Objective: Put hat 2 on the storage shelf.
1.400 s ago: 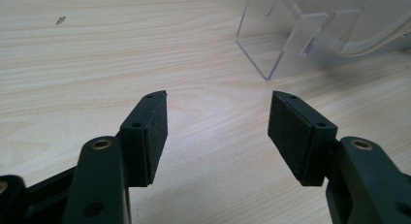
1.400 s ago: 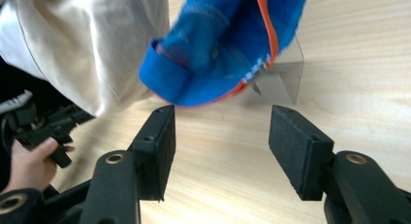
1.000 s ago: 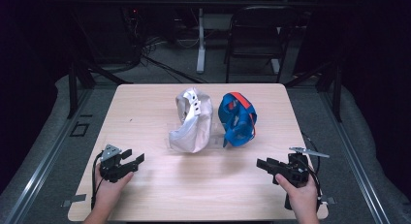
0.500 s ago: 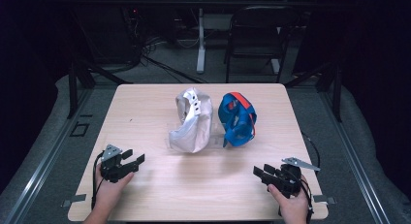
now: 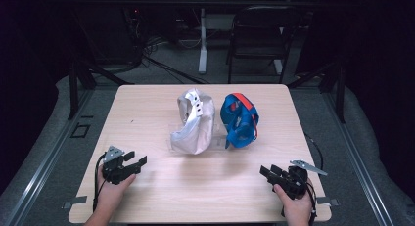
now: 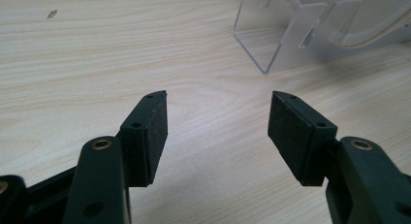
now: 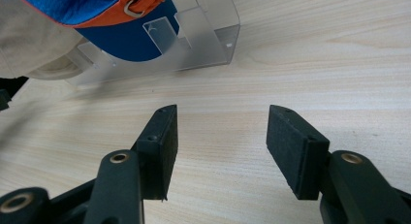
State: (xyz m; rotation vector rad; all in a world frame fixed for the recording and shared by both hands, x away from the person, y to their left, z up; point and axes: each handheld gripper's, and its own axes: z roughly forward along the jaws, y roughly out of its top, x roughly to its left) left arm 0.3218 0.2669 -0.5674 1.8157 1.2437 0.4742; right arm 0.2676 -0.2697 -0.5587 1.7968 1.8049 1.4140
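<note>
Two caps stand side by side on a clear plastic stand (image 5: 172,143) in the middle of the wooden table (image 5: 147,113): a white cap (image 5: 193,121) on the left and a blue and orange cap (image 5: 240,118) on the right. My left gripper (image 5: 139,161) rests open near the front left, its jaws empty (image 6: 217,122), with the stand's corner (image 6: 271,44) ahead. My right gripper (image 5: 266,172) is open at the front right, also empty (image 7: 220,136). It faces the blue and orange cap (image 7: 116,20) and the stand (image 7: 213,40).
A black folding chair (image 5: 257,40) and a white table leg (image 5: 202,40) stand beyond the table's far edge. Metal rails (image 5: 44,152) run along the floor on both sides. Bare wood lies between the grippers and the caps.
My right gripper has drawn back toward the table's front edge and a little left. The left gripper has stayed where it was.
</note>
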